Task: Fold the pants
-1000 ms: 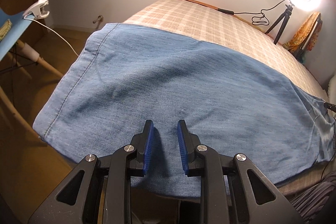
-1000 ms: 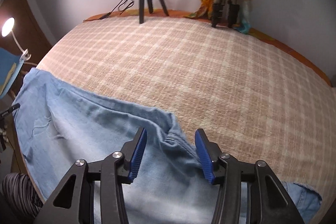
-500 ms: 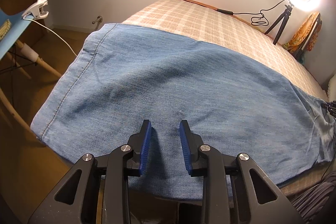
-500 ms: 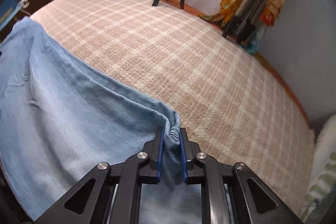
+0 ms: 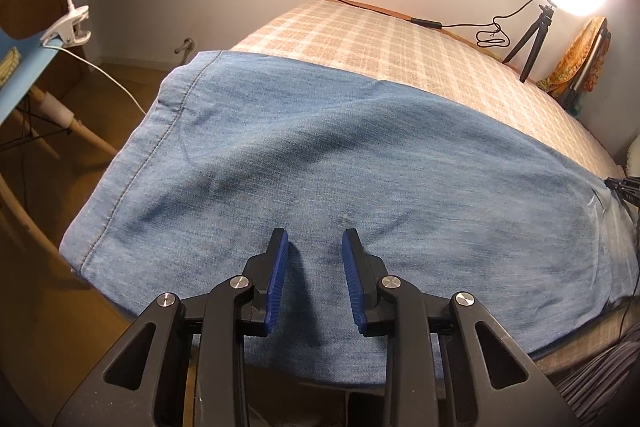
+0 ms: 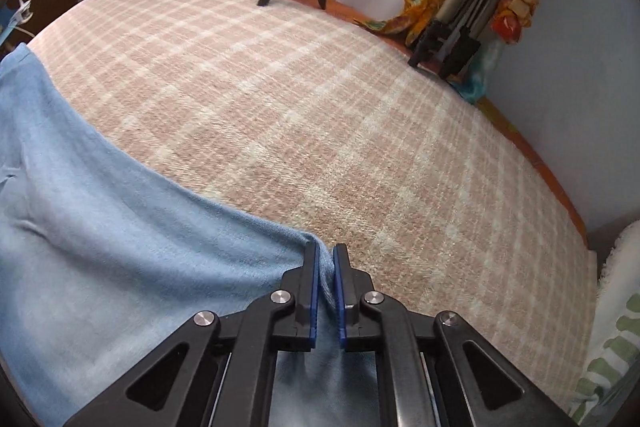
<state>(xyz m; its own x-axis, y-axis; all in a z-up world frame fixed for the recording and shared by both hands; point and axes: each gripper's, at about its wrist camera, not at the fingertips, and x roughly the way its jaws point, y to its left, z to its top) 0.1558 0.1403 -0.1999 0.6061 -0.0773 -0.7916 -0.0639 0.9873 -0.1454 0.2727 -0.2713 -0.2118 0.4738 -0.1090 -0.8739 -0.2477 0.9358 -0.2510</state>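
Denim pants [image 6: 120, 247] on the bed [image 6: 320, 107] are pinched by the right tongs [image 6: 325, 259]; left tongs [image 5: 315, 259] are held open, empty.

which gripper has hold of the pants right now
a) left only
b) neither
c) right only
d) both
c: the right gripper has its jaws pinched on an edge of the pants, while the left gripper sits open over the denim with nothing clamped.
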